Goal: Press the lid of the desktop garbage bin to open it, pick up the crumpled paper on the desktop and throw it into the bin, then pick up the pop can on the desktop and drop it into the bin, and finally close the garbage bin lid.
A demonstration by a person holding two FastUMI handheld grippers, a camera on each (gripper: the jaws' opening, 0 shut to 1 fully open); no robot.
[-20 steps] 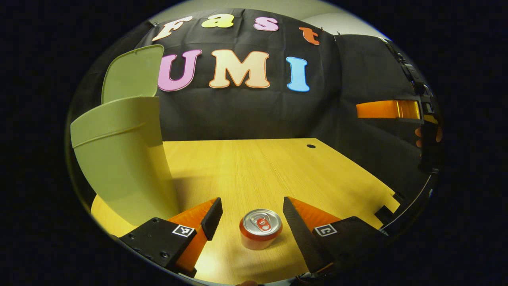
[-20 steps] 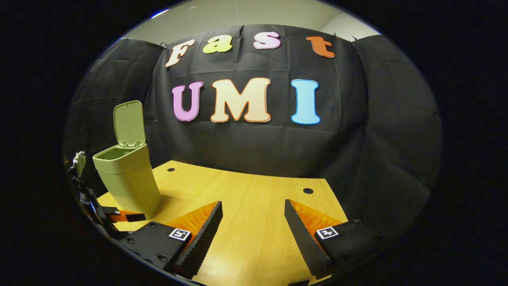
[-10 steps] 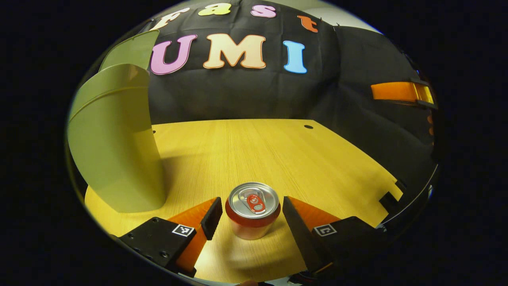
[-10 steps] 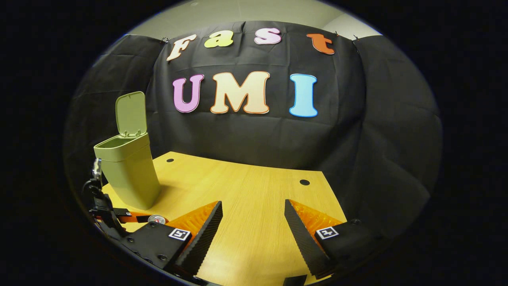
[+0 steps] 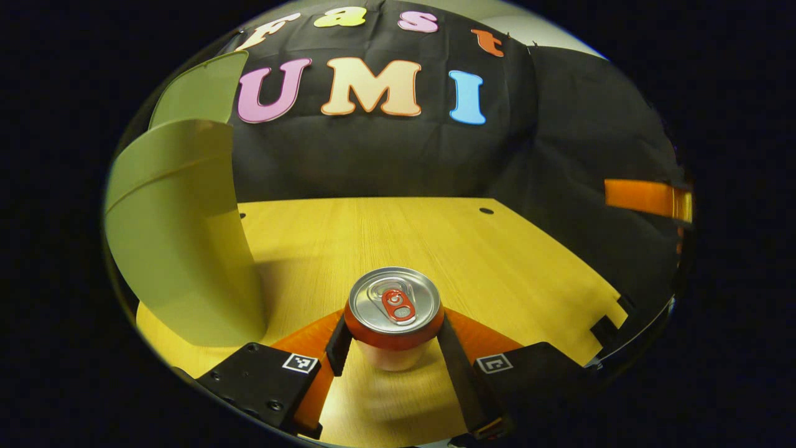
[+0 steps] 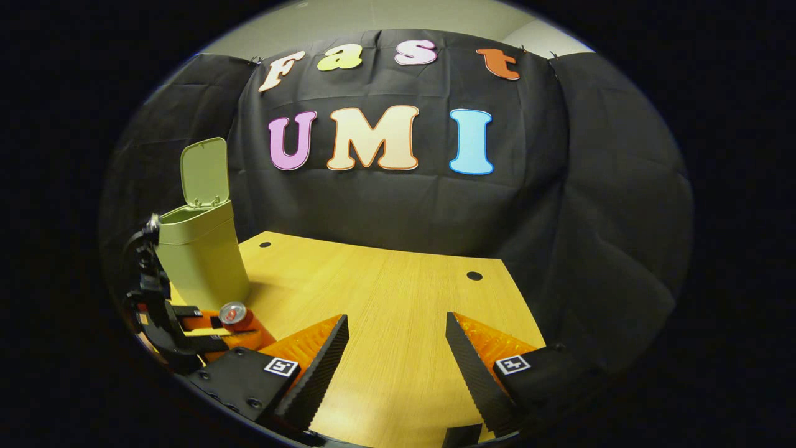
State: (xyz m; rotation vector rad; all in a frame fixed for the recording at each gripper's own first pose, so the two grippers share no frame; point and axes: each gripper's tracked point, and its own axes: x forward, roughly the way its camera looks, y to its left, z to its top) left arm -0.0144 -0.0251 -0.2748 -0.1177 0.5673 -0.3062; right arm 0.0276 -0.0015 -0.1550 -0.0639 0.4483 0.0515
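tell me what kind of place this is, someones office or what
Most likely a staged recording booth, not a working office: black cloth hangs as walls around a bare wooden desk, and the props are a green bin with its lid up and a pop can between the left gripper fingers.

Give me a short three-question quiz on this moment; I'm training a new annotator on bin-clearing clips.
1. True or false: the bin lid stands open.
2. What is the left hand-held gripper closed around: A) crumpled paper, B) the pop can, C) nothing?
3. Fill in: the right hand-held gripper hangs ____ over the desktop, gripping nothing.

Key: 1 true; 2 B; 3 open.
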